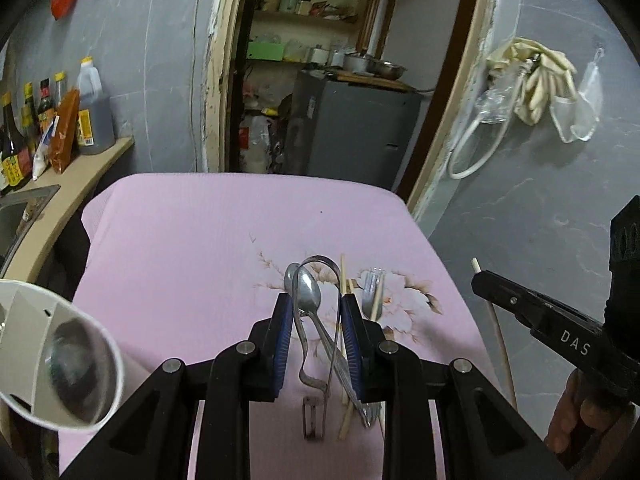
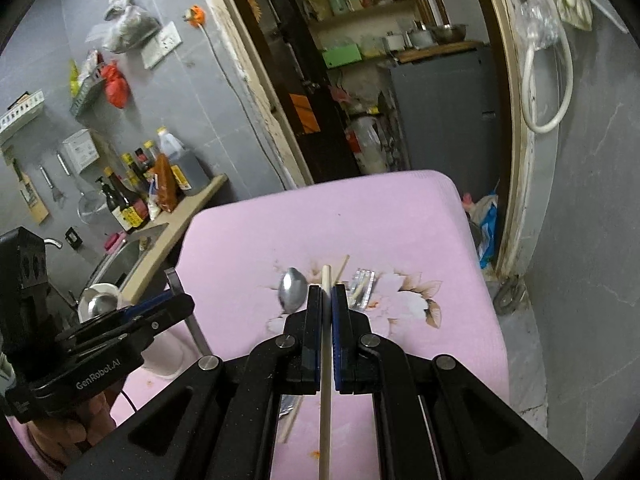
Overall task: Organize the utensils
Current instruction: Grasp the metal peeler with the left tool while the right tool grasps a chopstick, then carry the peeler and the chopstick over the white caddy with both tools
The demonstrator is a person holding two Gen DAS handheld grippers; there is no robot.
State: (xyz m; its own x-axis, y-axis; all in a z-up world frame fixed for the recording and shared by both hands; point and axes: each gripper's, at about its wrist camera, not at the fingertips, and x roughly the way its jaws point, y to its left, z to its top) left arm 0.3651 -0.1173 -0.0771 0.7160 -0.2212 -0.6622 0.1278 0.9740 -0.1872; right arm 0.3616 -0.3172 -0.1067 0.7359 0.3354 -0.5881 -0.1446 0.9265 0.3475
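Note:
On the pink cloth [image 1: 180, 248] lie a metal spoon [image 1: 310, 294], a clear plastic fork [image 1: 372, 284] and a wooden chopstick [image 1: 342, 280]. My left gripper [image 1: 314, 308] is shut on metal tongs [image 1: 316, 268], whose looped end rises between the blue pads above the spoon. My right gripper [image 2: 327, 300] is shut on a pale chopstick [image 2: 325, 344], held above the spoon [image 2: 293, 290] and fork [image 2: 362, 284]. The right gripper also shows at the right edge of the left wrist view [image 1: 476, 280]. A white utensil cup [image 1: 60, 360] with a metal bottom sits at the left.
A counter [image 1: 80, 176] with sauce bottles [image 1: 94, 112] and a sink [image 2: 120, 260] stands to the left. An open doorway with shelves and a grey cabinet [image 1: 352, 128] is behind the table. The grey wall on the right holds hanging gloves [image 1: 536, 76].

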